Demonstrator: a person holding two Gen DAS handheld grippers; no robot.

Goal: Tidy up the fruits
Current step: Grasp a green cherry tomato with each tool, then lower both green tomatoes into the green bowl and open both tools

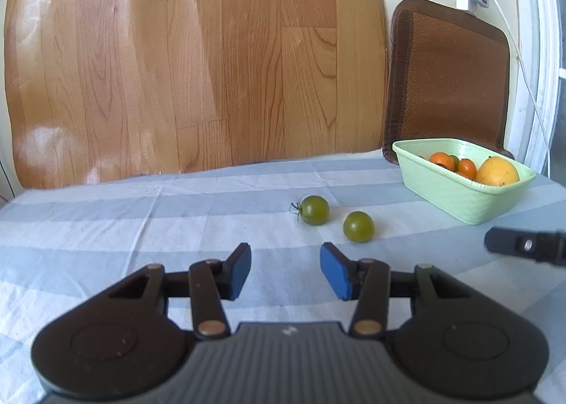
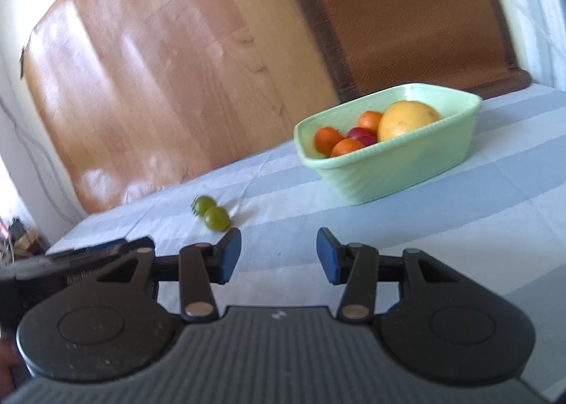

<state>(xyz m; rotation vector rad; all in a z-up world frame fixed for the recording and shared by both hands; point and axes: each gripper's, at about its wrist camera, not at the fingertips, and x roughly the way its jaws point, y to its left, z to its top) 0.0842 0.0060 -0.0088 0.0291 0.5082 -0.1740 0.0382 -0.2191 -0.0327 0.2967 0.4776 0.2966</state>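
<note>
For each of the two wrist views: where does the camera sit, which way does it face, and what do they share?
Left wrist: behind the open left gripper, facing two green tomatoes; right gripper's fingertip shows at right.
Right wrist: behind the open right gripper, facing the green basket; left gripper's body shows at left.
Shared: tomatoes, basket of fruit, striped tablecloth.
</note>
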